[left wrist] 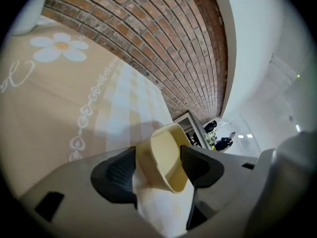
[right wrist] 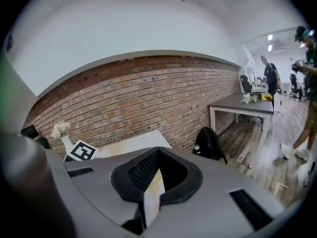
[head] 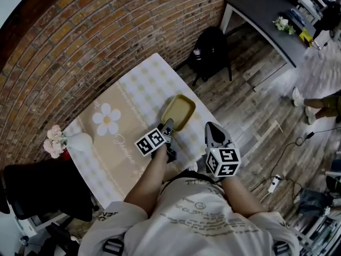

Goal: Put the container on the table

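A shallow yellow container [head: 179, 111] lies on the table's flower-print cloth [head: 114, 143], near its right edge. My left gripper [head: 168, 125] reaches it from the near side. In the left gripper view the container [left wrist: 167, 157] sits between the two dark pads [left wrist: 115, 175], and the jaws stand wide around its near end without a clear squeeze on it. My right gripper [head: 212, 130] hangs off the table's right edge, over the floor, holding nothing. In the right gripper view the tips of that gripper [right wrist: 157, 155] meet, so it is shut.
A white vase with pink flowers [head: 68, 141] stands at the table's left end. A brick wall [head: 80, 41] runs behind the table. A black backpack [head: 212, 49] sits on the wooden floor by a dark desk [head: 266, 15]. A black chair [head: 42, 193] is at my left.
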`<state>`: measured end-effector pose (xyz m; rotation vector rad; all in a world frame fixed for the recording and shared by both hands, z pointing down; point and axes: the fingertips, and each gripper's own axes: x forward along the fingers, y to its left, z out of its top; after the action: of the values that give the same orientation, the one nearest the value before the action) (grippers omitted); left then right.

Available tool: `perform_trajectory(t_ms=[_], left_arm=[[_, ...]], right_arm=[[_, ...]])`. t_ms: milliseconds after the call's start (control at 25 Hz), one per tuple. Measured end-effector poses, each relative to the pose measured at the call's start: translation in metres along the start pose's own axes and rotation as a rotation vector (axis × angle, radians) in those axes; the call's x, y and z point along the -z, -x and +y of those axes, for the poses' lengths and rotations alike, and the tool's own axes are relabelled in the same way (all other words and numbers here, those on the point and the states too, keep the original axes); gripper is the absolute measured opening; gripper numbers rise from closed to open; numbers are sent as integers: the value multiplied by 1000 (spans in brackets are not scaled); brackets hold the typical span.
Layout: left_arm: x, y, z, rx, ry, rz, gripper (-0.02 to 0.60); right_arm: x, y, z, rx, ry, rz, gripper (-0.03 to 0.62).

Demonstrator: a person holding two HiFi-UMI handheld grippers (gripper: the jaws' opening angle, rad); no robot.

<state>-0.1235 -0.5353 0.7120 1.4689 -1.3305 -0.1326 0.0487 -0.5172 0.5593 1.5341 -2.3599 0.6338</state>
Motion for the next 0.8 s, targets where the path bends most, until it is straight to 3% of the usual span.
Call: perform_trajectory(t_ms=[160,240,280,320,360,800], left_arm=[[-9,10,1,-47,-63,-46,268],[-16,21,3,-95,-113,-82,232],[-20,26,4,-128,-146,-100,189],[-24,32,5,-159,-184,-117,62],[-28,37,3,-178,-223,-131,5],[-46,80,-57,-145,-537,-211,5]], right_arm=[[-1,0,1,-13,1,-1,2],[-2,-1,4,-26,4,-3,2],[-2,-2,6,-33,6,-2,3],[-2,-2,8,-40,8,-2,3],[-1,-2,10,-47,10,-1,2],[-2,-12,43,-162,33,-4,3]])
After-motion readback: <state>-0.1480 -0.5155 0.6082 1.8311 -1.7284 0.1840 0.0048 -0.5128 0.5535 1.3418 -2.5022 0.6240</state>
